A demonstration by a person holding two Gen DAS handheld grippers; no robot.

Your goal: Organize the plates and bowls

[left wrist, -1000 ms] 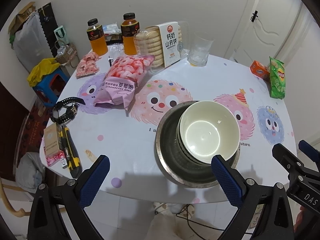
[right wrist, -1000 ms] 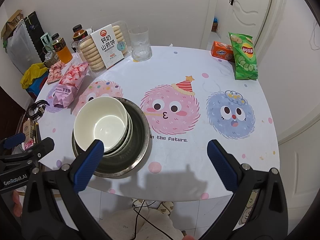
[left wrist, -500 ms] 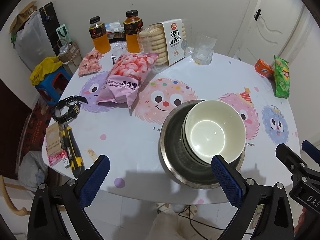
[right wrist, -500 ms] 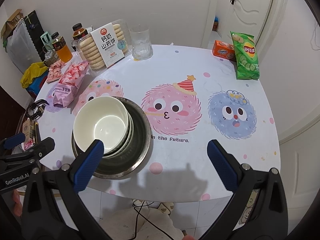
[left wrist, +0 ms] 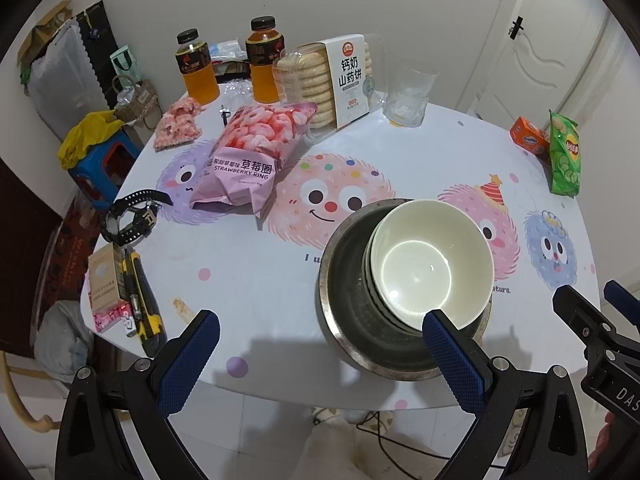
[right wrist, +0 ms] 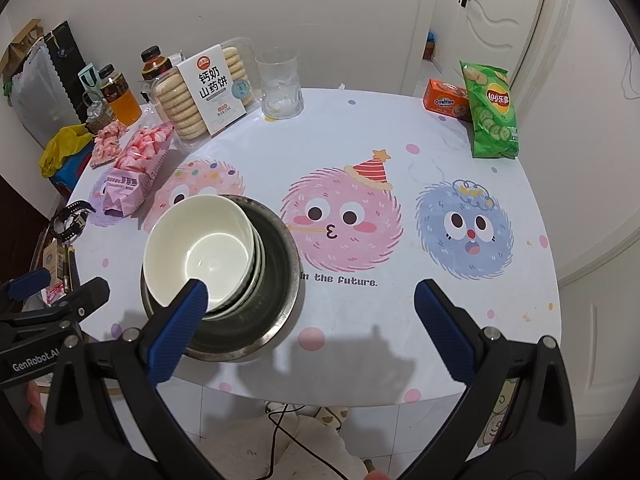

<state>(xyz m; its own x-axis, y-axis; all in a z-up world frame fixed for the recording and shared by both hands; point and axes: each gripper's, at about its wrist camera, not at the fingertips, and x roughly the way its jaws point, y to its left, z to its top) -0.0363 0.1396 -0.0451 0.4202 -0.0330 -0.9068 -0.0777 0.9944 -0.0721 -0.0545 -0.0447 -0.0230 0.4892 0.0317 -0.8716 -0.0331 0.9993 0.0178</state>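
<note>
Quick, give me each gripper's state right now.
Left gripper: open, holding nothing, hanging at the table's near edge.
Right gripper: open, holding nothing, near the white bowls in the metal basin.

- Plain pale walls (right wrist: 320, 8) close in the room on every side, evenly lit with no hard glare.
- A white panelled door (left wrist: 552, 40) with a dark handle stands at the far right.
- The round surface (right wrist: 400, 128) wears a white cloth printed with fuzzy cartoon faces and dots.
- White floor tiles (right wrist: 224, 416) show below its near edge, with a black cable trailing across.
- A blue stool (left wrist: 94, 160) draped in yellow sits at the left, bags stacked against the wall behind it.
</note>
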